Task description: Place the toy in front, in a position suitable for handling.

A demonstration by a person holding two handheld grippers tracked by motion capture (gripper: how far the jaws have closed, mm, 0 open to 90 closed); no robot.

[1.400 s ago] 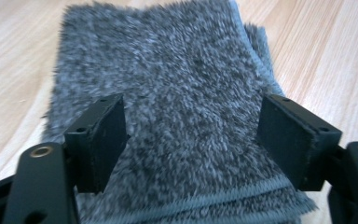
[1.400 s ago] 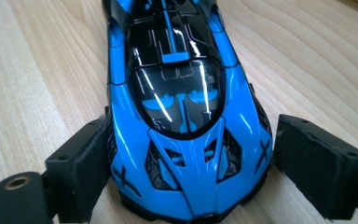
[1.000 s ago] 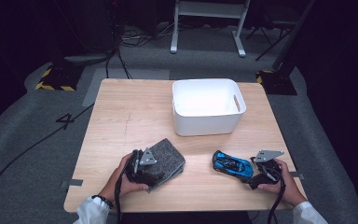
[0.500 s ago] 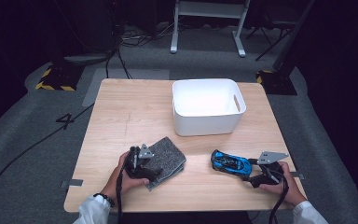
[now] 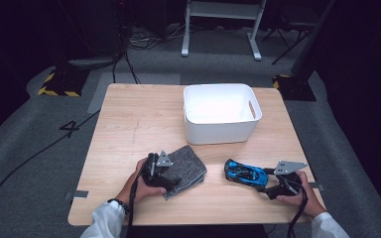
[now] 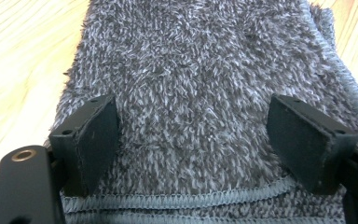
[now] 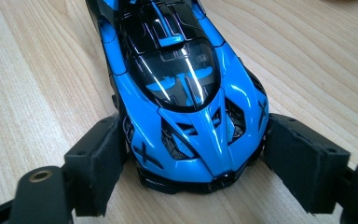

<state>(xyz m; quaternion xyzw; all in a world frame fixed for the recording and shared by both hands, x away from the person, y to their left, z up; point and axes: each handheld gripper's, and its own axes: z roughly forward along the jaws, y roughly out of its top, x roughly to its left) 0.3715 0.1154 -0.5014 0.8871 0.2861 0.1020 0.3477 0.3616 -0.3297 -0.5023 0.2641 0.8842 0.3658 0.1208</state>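
Observation:
A grey fuzzy cloth [image 5: 191, 166] lies folded on the wooden table [image 5: 139, 119], near its front left. My left gripper [image 5: 174, 179] is over the cloth's near edge. Its jaws have just been opening and now stand wide, with the cloth [image 6: 191, 70] flat beneath and between them and the pads not pressing on it. The left gripper [image 6: 191, 121] is open. A blue and black toy car [image 5: 243, 172] sits at the front right. My right gripper [image 5: 265, 182] has its pads against both sides of one end of the car [image 7: 182, 70], so the right gripper [image 7: 193, 144] is shut on it.
A white plastic bin [image 5: 221, 130] with a handle slot stands behind the cloth and car, at the table's middle right. Bare wood stretches across the back left. The table's front edge runs just under both hands.
The left hand has shifted a little and sunk onto the cloth's near edge. The right hand and the car have kept still.

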